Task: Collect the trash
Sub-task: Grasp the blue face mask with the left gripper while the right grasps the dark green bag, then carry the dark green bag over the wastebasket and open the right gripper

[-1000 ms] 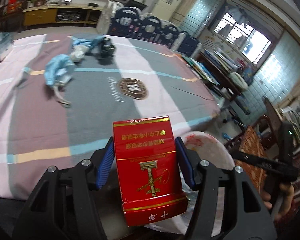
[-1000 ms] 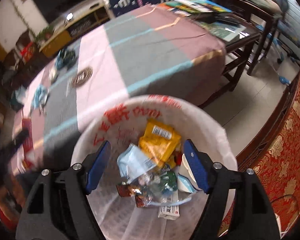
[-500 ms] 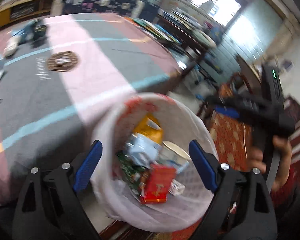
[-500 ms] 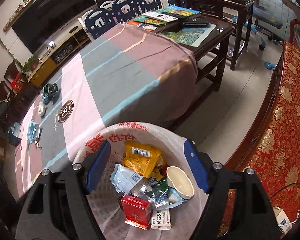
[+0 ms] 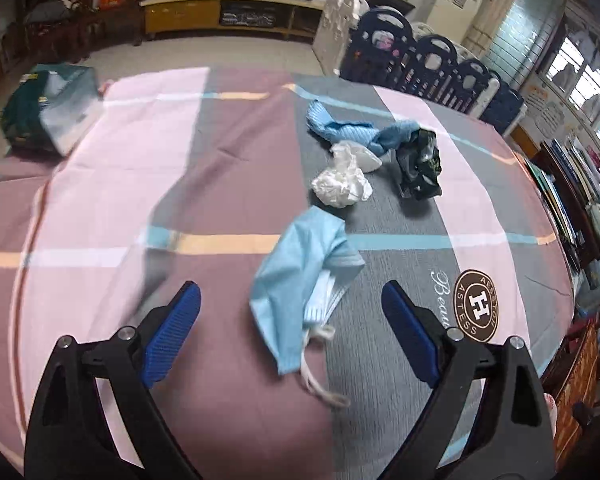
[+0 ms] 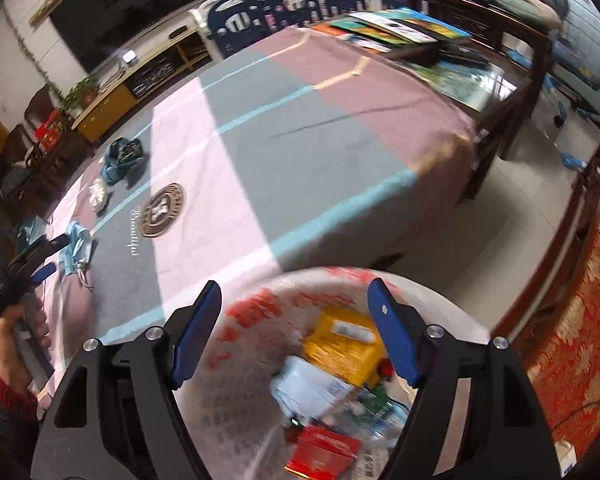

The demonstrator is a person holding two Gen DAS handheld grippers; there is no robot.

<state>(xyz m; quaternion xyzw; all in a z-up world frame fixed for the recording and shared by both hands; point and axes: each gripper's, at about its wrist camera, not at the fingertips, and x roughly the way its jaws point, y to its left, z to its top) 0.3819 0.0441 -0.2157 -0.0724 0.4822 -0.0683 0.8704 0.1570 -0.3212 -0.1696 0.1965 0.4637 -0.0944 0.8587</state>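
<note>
My left gripper (image 5: 291, 300) is open and empty, just above the table, with a crumpled blue face mask (image 5: 304, 276) lying between and just beyond its fingers. Farther back lie a white crumpled wrapper (image 5: 342, 182), a blue cloth (image 5: 352, 130) and a dark bag (image 5: 418, 164). My right gripper (image 6: 296, 334) is open and empty over the white-lined trash bin (image 6: 440, 312), which holds the red cigarette box (image 6: 324, 450), a yellow packet (image 6: 346, 344) and other litter. The left gripper (image 6: 40, 258) and the mask (image 6: 76, 250) also show in the right wrist view.
The table has a striped pink, grey and mauve cloth (image 5: 220, 168) with a round brown logo (image 5: 476, 304). A teal bag (image 5: 48, 108) sits at its far left corner. A side table with books (image 6: 400, 36) and red patterned seating (image 6: 580, 320) stand near the bin.
The left gripper let the red cigarette box drop into the bin, then swung back over the table to the blue mask. The right gripper stayed open above the bin.
</note>
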